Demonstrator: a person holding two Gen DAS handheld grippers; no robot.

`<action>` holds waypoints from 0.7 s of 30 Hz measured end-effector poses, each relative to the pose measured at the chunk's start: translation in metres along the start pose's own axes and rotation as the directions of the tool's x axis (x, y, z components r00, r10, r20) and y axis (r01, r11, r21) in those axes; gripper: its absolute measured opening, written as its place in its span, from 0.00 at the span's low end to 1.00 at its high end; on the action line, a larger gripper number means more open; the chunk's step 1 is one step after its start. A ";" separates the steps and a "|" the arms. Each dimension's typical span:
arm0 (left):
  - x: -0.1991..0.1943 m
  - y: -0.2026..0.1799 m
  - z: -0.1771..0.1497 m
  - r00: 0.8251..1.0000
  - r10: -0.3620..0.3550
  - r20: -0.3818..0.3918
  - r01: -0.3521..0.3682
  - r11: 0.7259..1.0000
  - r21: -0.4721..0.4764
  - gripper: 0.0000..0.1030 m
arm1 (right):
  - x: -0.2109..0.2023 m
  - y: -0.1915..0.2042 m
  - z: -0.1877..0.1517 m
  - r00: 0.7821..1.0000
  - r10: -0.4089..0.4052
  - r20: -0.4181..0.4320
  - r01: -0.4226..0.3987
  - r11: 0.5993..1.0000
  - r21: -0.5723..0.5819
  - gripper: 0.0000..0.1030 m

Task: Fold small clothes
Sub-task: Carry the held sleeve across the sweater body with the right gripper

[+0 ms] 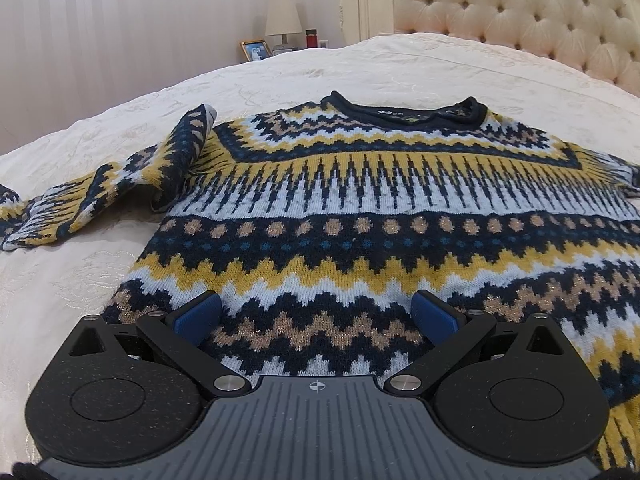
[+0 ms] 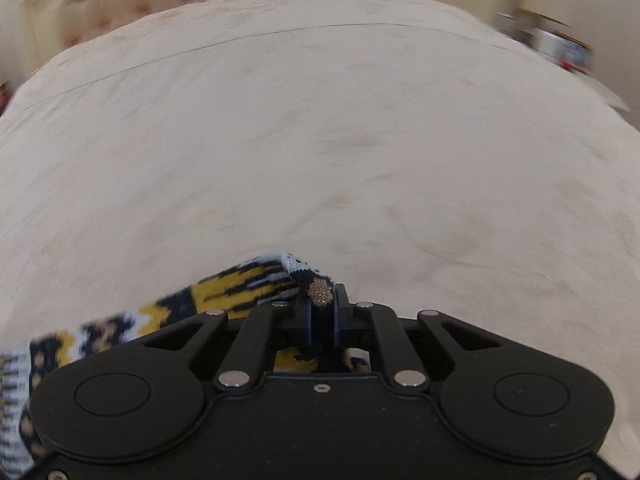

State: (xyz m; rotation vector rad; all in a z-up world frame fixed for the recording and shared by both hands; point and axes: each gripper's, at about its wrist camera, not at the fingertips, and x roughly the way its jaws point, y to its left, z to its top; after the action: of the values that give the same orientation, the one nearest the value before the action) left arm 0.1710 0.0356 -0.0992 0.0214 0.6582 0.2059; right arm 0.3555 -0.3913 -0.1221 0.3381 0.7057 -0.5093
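A patterned sweater (image 1: 360,216) lies spread flat, neck away, on the cream bed (image 1: 100,128), one sleeve (image 1: 100,188) trailing out to the left. The fold looks barely begun: the first step, bringing a sleeve in, seems to be in hand. The right claw (image 2: 323,300) is pressed together, pinching a bit of knit, apparently the other sleeve, above bare bedding. The left claw (image 1: 316,312) hovers spread wide over the hem, holding nothing. Next the pinched fabric likely needs carrying across the body.

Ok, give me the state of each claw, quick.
Left claw: open, empty, over the patterned sweater.
Right claw: shut on the sweater's sleeve.
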 end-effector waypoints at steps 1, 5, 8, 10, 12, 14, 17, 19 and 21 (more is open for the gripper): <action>0.000 0.000 0.000 1.000 0.001 0.000 -0.001 1.000 0.001 1.00 | -0.005 -0.008 -0.001 1.000 -0.007 0.001 0.007 0.999 0.046 0.14; 0.001 0.001 0.000 1.000 0.000 0.000 0.000 1.000 0.000 1.00 | -0.006 -0.021 -0.007 0.992 0.099 -0.073 -0.095 0.994 0.060 0.22; 0.001 0.001 0.000 1.000 0.000 0.000 0.000 1.000 0.000 1.00 | -0.019 -0.028 -0.010 0.989 0.145 0.004 -0.145 0.989 0.024 0.53; 0.001 0.001 0.000 1.000 0.001 0.000 -0.001 1.000 0.001 1.00 | -0.037 -0.030 -0.014 0.987 0.134 0.093 -0.133 0.991 -0.018 0.64; 0.001 0.001 0.000 1.000 0.000 0.000 0.000 1.000 0.000 1.00 | -0.056 -0.026 -0.022 0.975 0.168 0.146 -0.155 0.983 -0.098 0.64; 0.000 0.001 0.000 1.000 0.000 0.000 0.000 1.000 0.000 1.00 | -0.070 -0.015 -0.035 0.962 0.219 0.163 -0.186 0.963 -0.195 0.64; 0.000 0.000 0.000 1.000 0.001 0.000 -0.001 1.000 0.001 1.00 | -0.077 0.010 -0.054 0.950 0.279 0.141 -0.216 0.912 -0.347 0.63; 0.001 0.001 0.000 1.000 0.001 0.000 -0.001 1.000 0.001 1.00 | -0.078 0.026 -0.071 0.949 0.294 0.115 -0.216 0.870 -0.443 0.63; 0.000 0.001 0.000 1.000 0.000 0.000 0.000 1.000 0.000 1.00 | -0.068 0.042 -0.084 0.953 0.292 0.084 -0.213 0.840 -0.499 0.63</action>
State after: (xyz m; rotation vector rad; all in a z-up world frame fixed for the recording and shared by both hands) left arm 0.1714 0.0362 -0.0993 0.0214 0.6583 0.2059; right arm 0.2905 -0.2955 -0.1299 -0.0848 0.5991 -0.0907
